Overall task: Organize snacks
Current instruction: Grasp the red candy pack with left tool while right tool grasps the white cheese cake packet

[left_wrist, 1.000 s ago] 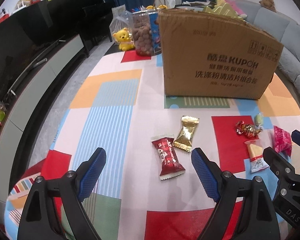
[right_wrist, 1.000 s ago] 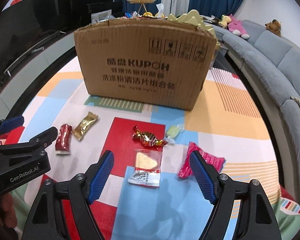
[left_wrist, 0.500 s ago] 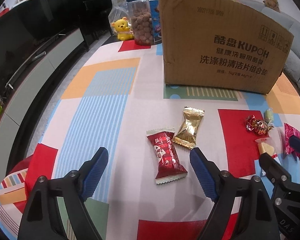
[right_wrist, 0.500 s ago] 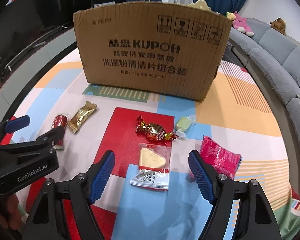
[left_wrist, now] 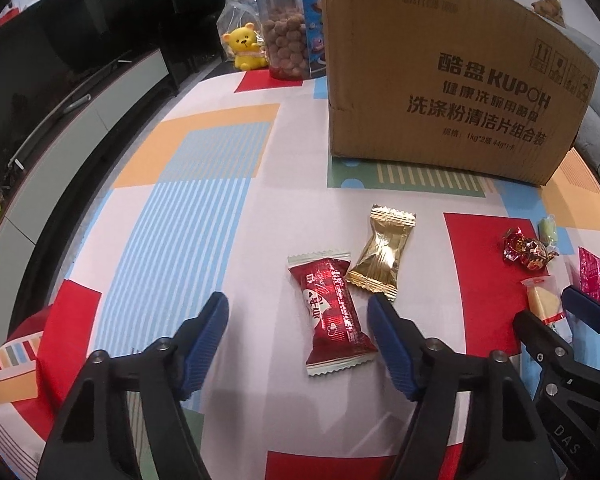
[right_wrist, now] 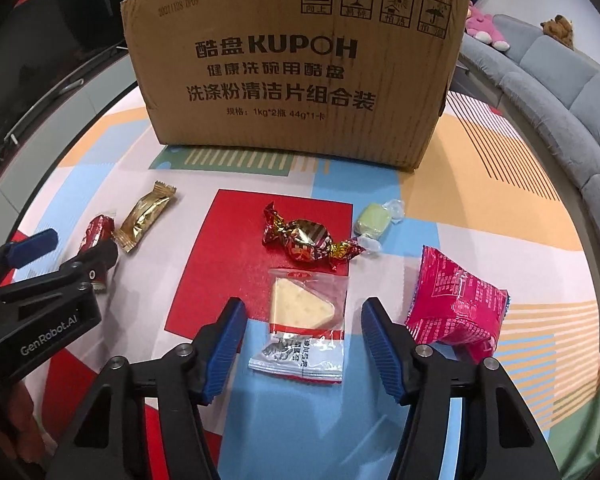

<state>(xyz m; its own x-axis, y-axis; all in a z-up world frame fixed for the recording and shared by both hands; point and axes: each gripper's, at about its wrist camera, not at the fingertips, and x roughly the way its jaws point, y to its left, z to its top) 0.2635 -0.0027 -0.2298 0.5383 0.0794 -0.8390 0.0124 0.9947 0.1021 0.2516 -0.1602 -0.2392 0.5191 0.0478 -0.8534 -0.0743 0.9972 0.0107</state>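
Observation:
A cardboard box (left_wrist: pixel 452 80) (right_wrist: pixel 296 64) stands at the back of the patterned table. My left gripper (left_wrist: pixel 298 320) is open, low over the table, with a red candy packet (left_wrist: pixel 332 316) between its fingers. A gold packet (left_wrist: pixel 384 256) lies just beyond it. My right gripper (right_wrist: pixel 302 328) is open around a clear-wrapped cheese wedge (right_wrist: pixel 304 320). A red-gold twist candy (right_wrist: pixel 308 240), a green candy (right_wrist: pixel 374 224) and a pink packet (right_wrist: pixel 456 304) lie near it.
A yellow bear figure (left_wrist: pixel 244 46) and a clear tub of brown snacks (left_wrist: pixel 286 46) stand left of the box. A dark TV cabinet (left_wrist: pixel 60 80) runs along the left. A grey sofa (right_wrist: pixel 560 80) lies to the right.
Both grippers moved forward and lower toward the table. The red packet now sits between my left fingers and the cheese wedge between my right fingers. Both stay open.

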